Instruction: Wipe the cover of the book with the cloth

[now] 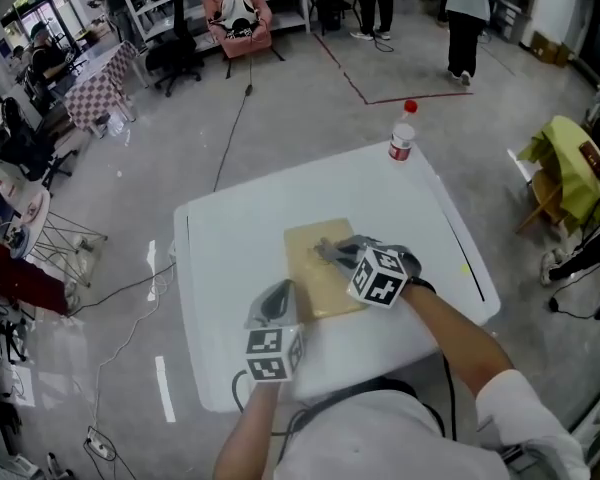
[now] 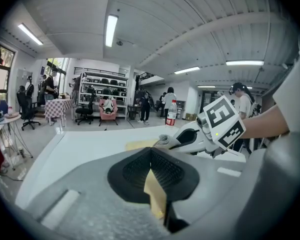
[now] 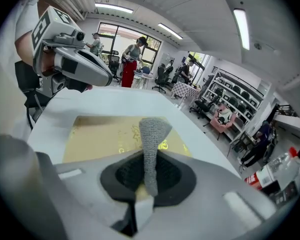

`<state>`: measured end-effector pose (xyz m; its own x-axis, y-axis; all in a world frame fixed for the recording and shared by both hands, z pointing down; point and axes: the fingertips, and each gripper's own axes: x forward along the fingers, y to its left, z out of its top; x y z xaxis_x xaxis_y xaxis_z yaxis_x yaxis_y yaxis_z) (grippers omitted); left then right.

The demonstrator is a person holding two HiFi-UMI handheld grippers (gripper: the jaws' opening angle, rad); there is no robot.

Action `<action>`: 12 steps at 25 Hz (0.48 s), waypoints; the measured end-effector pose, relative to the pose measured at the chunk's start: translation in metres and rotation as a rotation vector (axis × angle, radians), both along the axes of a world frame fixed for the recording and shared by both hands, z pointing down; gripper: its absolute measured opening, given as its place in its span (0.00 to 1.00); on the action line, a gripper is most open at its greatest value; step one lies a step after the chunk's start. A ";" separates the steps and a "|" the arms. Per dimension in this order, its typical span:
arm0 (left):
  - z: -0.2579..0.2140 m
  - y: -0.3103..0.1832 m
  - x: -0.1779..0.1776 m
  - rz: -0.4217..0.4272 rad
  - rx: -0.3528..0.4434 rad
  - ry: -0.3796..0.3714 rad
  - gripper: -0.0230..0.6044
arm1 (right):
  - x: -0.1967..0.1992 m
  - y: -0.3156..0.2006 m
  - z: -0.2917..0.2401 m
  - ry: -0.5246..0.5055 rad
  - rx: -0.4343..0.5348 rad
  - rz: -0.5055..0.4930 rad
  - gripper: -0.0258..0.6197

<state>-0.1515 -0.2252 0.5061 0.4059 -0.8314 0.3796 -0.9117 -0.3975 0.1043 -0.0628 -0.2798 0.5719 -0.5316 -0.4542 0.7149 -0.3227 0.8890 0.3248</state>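
The book (image 1: 305,258) is laid flat on the white desk (image 1: 230,258). Its near edge is pinched by the left tool (image 1: 280,296). The grey cloth (image 3: 151,134) is squeezed tight in the right tool (image 3: 150,170) and held over the yellow cover. A bottle (image 1: 403,140) is stood at the desk's far edge.

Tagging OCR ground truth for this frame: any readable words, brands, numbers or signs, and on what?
Nothing here is legible.
Gold print on the book cover: too blurred to read.
Red label on the bottle: too small to read.
Marker cubes: black-and-white square patterns only, no words.
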 end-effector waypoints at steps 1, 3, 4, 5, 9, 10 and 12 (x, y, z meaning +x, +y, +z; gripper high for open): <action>-0.001 0.001 0.000 0.007 0.001 0.000 0.05 | 0.001 0.005 0.000 0.000 -0.001 0.007 0.08; -0.001 0.003 -0.001 0.016 0.002 0.001 0.05 | 0.001 0.015 -0.002 0.000 -0.006 0.017 0.08; -0.001 0.004 -0.002 0.021 0.001 0.002 0.05 | 0.002 0.021 -0.002 -0.002 -0.011 0.020 0.08; -0.002 0.004 -0.001 0.028 0.001 0.006 0.05 | 0.002 0.026 -0.002 -0.005 -0.016 0.024 0.08; -0.001 0.005 0.002 0.061 0.001 0.017 0.05 | 0.004 0.047 0.000 -0.017 -0.034 0.045 0.08; -0.001 0.005 0.002 0.068 0.002 0.019 0.05 | 0.005 0.051 0.000 -0.019 -0.034 0.049 0.08; -0.002 0.005 0.005 0.080 0.006 0.023 0.05 | 0.005 0.060 -0.001 -0.025 -0.038 0.052 0.08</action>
